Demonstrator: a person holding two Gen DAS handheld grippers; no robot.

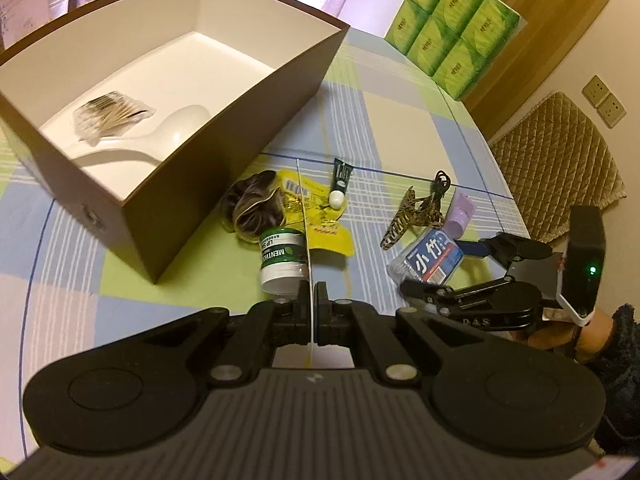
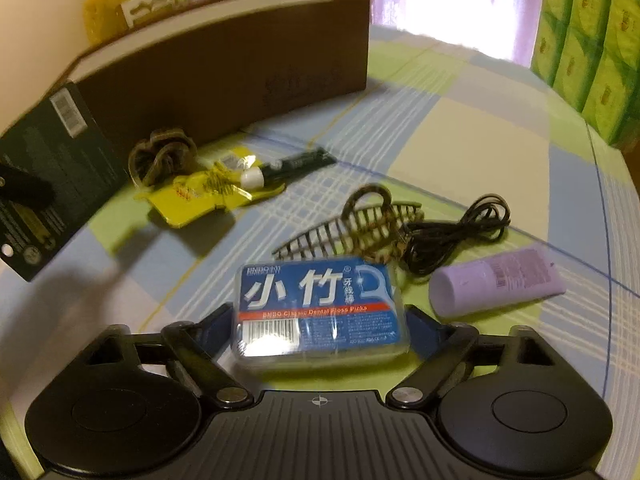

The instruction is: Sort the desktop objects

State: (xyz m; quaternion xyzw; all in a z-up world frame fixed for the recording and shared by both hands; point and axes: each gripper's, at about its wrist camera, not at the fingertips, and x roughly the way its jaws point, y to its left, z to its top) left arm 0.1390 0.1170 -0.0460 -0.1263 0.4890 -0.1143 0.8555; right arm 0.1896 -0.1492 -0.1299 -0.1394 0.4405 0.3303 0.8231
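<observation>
My left gripper [image 1: 309, 290] is shut on a thin dark card pack [image 2: 52, 172], which shows edge-on as a white line in the left wrist view, held above the table. The fingers of my right gripper [image 2: 320, 316] press both sides of a blue dental floss box [image 2: 316, 308] low over the tablecloth; the box [image 1: 432, 258] also shows in the left wrist view. A brown open box [image 1: 240, 128] with a white inside stands at the left and holds a white scoop [image 1: 168, 132] and a clear packet [image 1: 110, 114].
Between the grippers and the box lie a green lip balm jar [image 1: 280, 258], a brown scrunchie [image 1: 252, 206], a yellow packet [image 1: 320, 220], a green tube [image 1: 340, 182], a leopard hair claw [image 2: 360, 220], a black cable [image 2: 460, 232] and a purple tube [image 2: 496, 282]. Green tissue packs [image 1: 452, 24] stand far right.
</observation>
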